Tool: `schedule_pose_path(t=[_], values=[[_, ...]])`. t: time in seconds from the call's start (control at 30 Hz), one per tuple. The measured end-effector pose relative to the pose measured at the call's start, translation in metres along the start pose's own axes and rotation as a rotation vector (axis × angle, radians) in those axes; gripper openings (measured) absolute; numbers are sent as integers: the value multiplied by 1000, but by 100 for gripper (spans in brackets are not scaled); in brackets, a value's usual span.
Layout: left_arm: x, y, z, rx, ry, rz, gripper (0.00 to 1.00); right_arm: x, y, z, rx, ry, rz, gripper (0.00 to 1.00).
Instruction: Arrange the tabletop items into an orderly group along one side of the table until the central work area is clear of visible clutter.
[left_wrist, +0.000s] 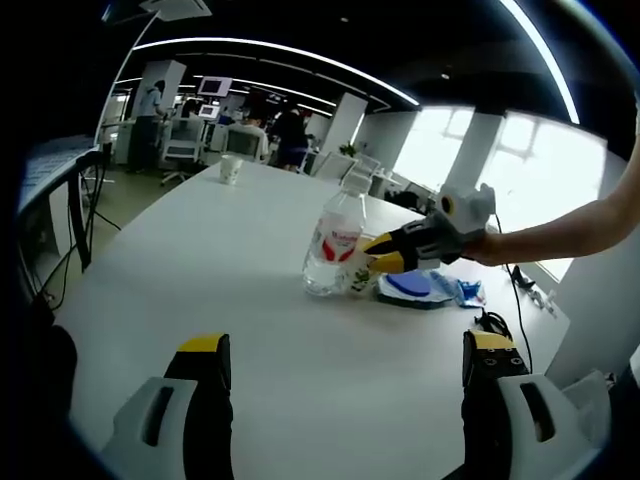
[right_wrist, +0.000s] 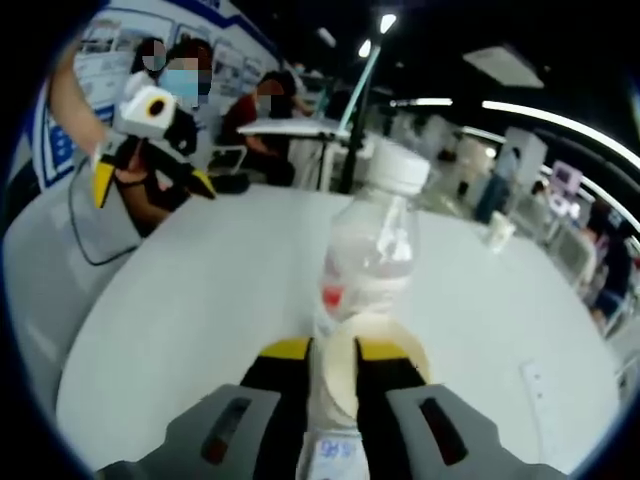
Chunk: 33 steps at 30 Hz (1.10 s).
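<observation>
My left tongs (left_wrist: 340, 385) stand wide open and empty over the bare near side of the white surface (left_wrist: 200, 270), their yellow-tipped jaws well apart. Further in, my right tongs (left_wrist: 385, 256) reach in from the right of the left gripper view and meet the small cluster on the far right of the surface. In the right gripper view, the right tongs (right_wrist: 336, 365) are closed on a small pale paper cup (right_wrist: 345, 375), pinching its wall between the jaws, just in front of a clear plastic water bottle (right_wrist: 370, 250) with a red label and white cap. From the left gripper view the bottle (left_wrist: 333, 248) stands upright, with a blue-and-white flat packet (left_wrist: 420, 288) lying just beside it; the cup itself is hard to make out there. Well beyond, near the far edge, a second paper cup (left_wrist: 230, 170) stands alone.

I judge the step in hand to be placing the held cup into the group by the bottle. Next, I would release it upright, touching nothing over, then send the free left tongs to the lone far cup. People sit and stand at desks in the office behind.
</observation>
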<state>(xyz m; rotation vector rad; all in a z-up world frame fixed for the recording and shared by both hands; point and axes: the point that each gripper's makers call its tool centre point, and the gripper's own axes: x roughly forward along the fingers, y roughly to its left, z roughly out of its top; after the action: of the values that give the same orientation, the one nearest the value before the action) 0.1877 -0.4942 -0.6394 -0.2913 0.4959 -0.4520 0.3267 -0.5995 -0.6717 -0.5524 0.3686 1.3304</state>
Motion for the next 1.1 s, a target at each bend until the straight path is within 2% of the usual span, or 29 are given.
schedule_pose_path(t=[0.2, 0.7, 1.1], values=[[0, -3, 2, 28, 0, -5, 96, -1, 0, 1, -3, -1, -9, 19], [-1, -5, 3, 30, -3, -11, 96, -12, -4, 9, -16, -11, -41, 24], [-2, -11, 6, 49, -1, -24, 97, -30, -4, 17, 10, -17, -92, 37]])
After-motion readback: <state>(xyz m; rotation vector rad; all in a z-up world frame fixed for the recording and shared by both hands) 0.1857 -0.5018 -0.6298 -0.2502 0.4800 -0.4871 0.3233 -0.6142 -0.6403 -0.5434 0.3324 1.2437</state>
